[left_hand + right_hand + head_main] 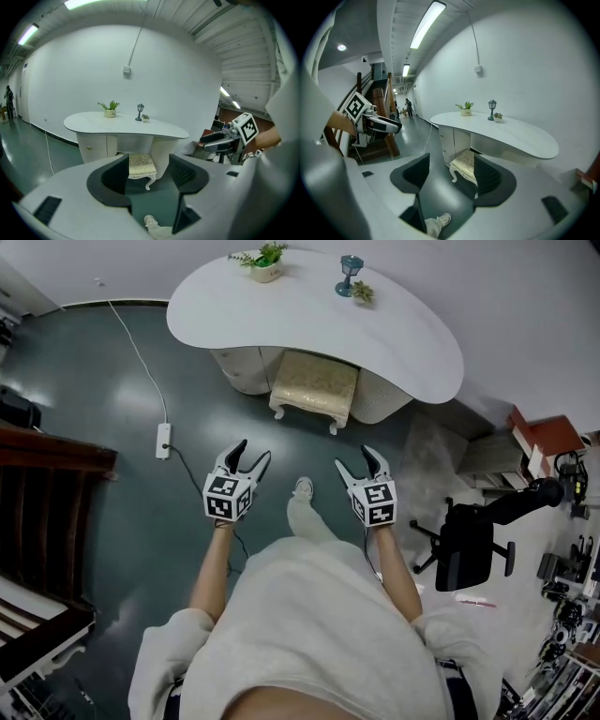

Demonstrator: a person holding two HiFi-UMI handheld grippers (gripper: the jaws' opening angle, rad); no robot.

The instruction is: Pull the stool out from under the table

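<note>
Dark green polished floor [112, 362] spreads below a white wall. At its left edge stands dark wooden furniture [47, 484]. Next to that a white power strip [163, 441] lies on the floor, its cable running away toward the wall.

A white, kidney-shaped table [309, 324] stands against the wall. Near its far edge toward the left end sits a potted plant [266, 261]. To the right of it are a small blue lantern [350, 276] and a tiny plant [363, 293].

The stool [314, 385], cream with carved white legs, sits partly tucked under the table's near edge, with about half of its seat showing.

The left gripper [251, 452] is held out over the floor, well short of the stool, jaws spread with nothing between them. The person's shoe [302, 487] is planted between the two tools. The right gripper [354, 457] hangs level with the left, jaws likewise apart and empty; in both gripper views the stool shows beyond the gap.

A black office chair [469, 535] stands toward the floor's right edge.
</note>
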